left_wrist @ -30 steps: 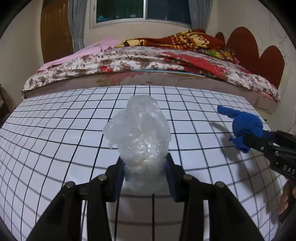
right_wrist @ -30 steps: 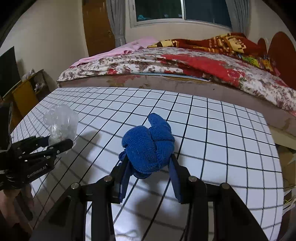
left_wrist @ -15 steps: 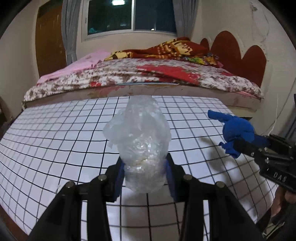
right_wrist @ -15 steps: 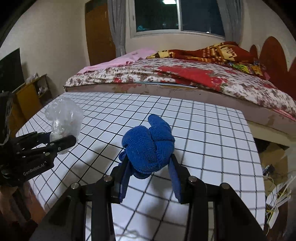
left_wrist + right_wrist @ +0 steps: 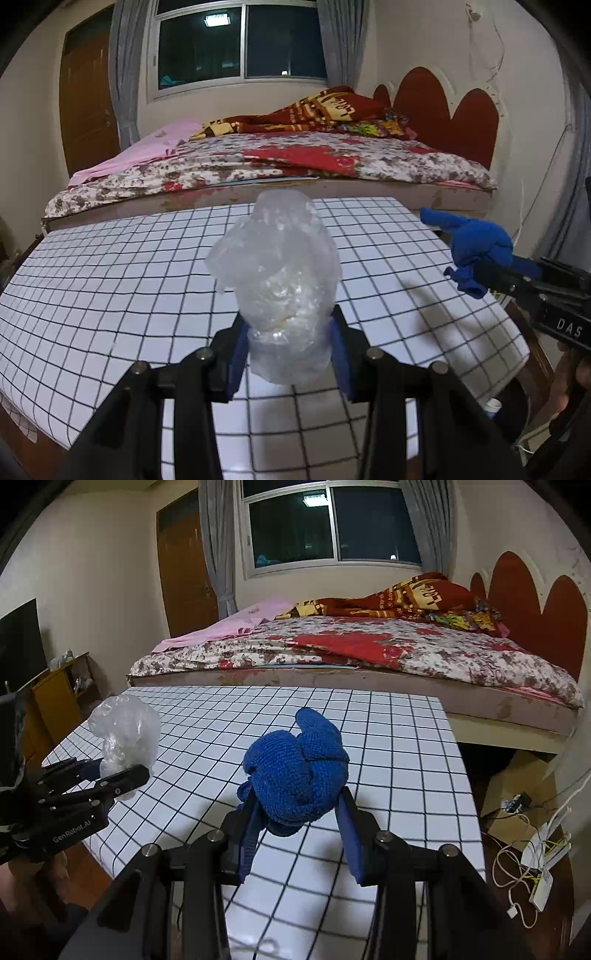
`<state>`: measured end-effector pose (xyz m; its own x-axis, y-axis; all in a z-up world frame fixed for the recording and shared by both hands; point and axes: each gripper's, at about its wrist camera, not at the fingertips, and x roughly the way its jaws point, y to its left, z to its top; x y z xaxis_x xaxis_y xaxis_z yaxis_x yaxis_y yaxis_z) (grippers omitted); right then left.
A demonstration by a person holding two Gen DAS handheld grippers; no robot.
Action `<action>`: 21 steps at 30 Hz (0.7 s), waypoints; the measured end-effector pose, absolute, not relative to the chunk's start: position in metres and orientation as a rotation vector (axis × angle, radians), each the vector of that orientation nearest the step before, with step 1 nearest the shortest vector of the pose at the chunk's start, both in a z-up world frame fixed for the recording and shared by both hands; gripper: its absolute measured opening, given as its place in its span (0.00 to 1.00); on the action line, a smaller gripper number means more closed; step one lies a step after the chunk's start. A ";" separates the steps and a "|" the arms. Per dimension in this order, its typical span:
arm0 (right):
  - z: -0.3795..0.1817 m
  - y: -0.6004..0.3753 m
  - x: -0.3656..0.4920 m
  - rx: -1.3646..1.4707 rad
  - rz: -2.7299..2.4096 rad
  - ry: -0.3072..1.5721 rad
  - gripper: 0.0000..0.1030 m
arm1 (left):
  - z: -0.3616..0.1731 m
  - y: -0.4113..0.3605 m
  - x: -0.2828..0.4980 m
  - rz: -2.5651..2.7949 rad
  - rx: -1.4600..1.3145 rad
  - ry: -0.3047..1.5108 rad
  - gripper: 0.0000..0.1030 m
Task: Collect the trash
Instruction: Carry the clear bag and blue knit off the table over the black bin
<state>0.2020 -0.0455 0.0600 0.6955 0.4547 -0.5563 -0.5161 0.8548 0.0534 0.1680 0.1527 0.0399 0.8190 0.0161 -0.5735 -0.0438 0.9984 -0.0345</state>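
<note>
We can't see the lower end of the clear plastic bag (image 5: 280, 288): it sits behind the left tongs (image 5: 288, 349), and the bag's contents are only a pale blur. Underside of the blue cloth (image 5: 295, 771) is hidden between the pads of the right tongs (image 5: 299, 836). The worktop (image 5: 406, 746) near edge is covered by the tong frames in both views. The hand (image 5: 570, 376) at the right edge of the left view is cut off. Small items on the floor by the cardboard box (image 5: 517, 794) are too small for us to identify.

Grid-top table (image 5: 110, 266) before bed (image 5: 280, 162); window (image 5: 332, 524) behind.
</note>
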 end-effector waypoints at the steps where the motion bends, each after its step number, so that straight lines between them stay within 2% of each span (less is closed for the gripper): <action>1: 0.061 -0.049 0.197 -0.110 0.539 0.586 0.40 | 0.040 0.150 0.165 0.027 -0.048 0.608 0.41; 21: 0.081 -0.106 0.124 -0.084 0.485 0.517 0.40 | 0.051 0.100 0.118 -0.063 -0.038 0.575 0.40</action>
<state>0.1238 -0.1063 0.0813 0.7594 0.4237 -0.4937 -0.4652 0.8842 0.0432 0.1185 0.0996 0.0508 0.8374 -0.0701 -0.5420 0.0491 0.9974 -0.0532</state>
